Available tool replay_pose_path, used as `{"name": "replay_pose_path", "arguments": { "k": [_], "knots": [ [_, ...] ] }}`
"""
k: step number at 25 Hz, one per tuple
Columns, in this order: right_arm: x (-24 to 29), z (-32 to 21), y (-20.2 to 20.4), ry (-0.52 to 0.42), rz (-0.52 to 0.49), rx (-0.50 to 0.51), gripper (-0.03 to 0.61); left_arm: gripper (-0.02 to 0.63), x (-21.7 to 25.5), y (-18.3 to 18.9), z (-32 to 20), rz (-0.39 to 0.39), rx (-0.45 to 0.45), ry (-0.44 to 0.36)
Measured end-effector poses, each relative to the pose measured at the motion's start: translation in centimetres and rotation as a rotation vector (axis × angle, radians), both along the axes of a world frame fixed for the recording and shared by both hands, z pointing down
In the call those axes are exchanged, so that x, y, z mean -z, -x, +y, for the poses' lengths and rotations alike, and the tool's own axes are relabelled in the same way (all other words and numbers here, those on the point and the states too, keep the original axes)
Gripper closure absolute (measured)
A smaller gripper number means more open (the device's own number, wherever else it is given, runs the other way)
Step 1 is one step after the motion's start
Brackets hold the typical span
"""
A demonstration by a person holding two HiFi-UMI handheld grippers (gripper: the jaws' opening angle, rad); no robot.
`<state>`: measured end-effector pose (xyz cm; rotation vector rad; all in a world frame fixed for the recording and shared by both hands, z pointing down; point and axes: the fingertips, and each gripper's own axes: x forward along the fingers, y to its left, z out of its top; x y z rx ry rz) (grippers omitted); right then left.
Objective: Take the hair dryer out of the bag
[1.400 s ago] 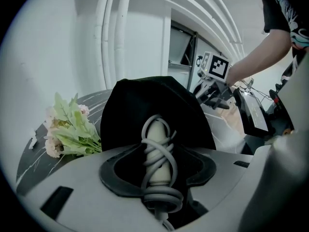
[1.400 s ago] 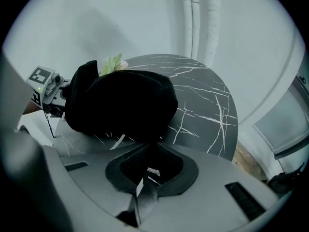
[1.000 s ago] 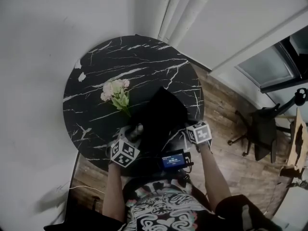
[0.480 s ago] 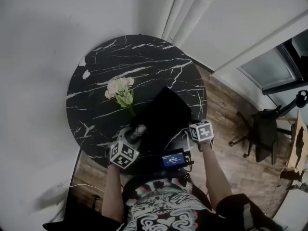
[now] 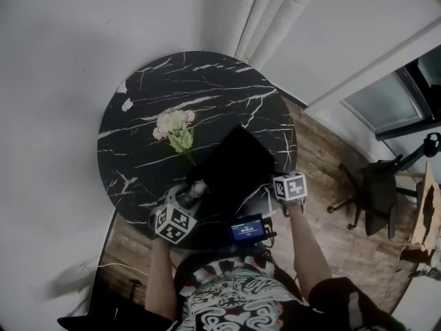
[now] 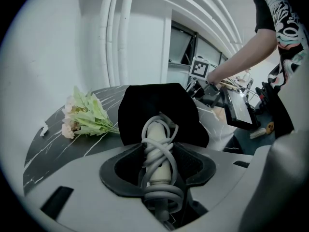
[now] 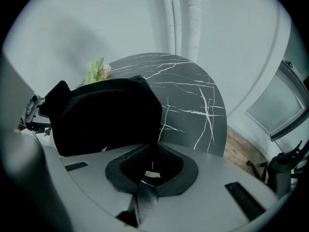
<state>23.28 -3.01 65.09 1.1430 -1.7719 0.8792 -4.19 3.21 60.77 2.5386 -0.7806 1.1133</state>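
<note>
Though dim overhead, left tool [image 6: 157, 154] clasps cord-wrapped hair dryer [image 6: 155, 138].

Left gripper [image 5: 193, 192]: the gap between its fingers is filled by the hair dryer [image 6: 157, 148] handle, wound with cord. No room there.
- Straight ahead of the fingertips, the black bag [image 5: 238, 163] blocks the way.
- Ahead-left, flowers [image 5: 175, 129] lie on the table [image 5: 207, 81], stems reaching toward the bag, with only a narrow lane between.
- Further left is bare tabletop, open to the rim.

Right gripper [image 7: 149, 172]: fingers closed on the bag's edge.
- The bag's bulk stands ahead-left.
- Ahead-right is bare table, passable to the rim.

Behind both sets of fingers, a small screen [image 5: 247, 229] sits between the 2 forearms. Past the far rim are the wall [image 5: 69, 47] and pipes [image 5: 275, 12].
</note>
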Motion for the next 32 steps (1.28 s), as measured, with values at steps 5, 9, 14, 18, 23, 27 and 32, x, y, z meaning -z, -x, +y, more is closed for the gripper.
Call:
{"name": "replay_pose_path", "arguments": {
  "k": [5,9,14,18,23,27,32],
  "knots": [
    [0.1,0.0,-0.1,-0.007,-0.008,-0.017,0.541,0.407,0.1,0.7,0.6,-0.006,0.005,0.001],
    [0.0,0.0,-0.1,-0.011,-0.004,-0.026,0.541,0.407,0.2,1.3,1.0,-0.008,0.012,-0.001],
    [0.0,0.1,-0.2,-0.012,0.001,-0.036,0.541,0.407,0.4,1.7,1.5,-0.008,0.014,-0.007],
    [0.0,-0.1,-0.1,-0.016,0.006,-0.041,0.541,0.407,0.6,2.1,1.8,-0.01,0.012,-0.015],
    [0.0,0.0,-0.1,-0.013,0.01,-0.045,0.541,0.407,0.6,2.4,2.2,-0.018,0.005,-0.024],
    [-0.1,0.0,-0.1,-0.014,0.012,-0.055,0.541,0.407,0.5,3.0,2.5,-0.024,0.002,-0.033],
    [0.0,0.0,-0.2,-0.013,0.015,-0.064,0.541,0.407,0.4,3.7,3.2,-0.034,-0.01,-0.035]
  ]
}}
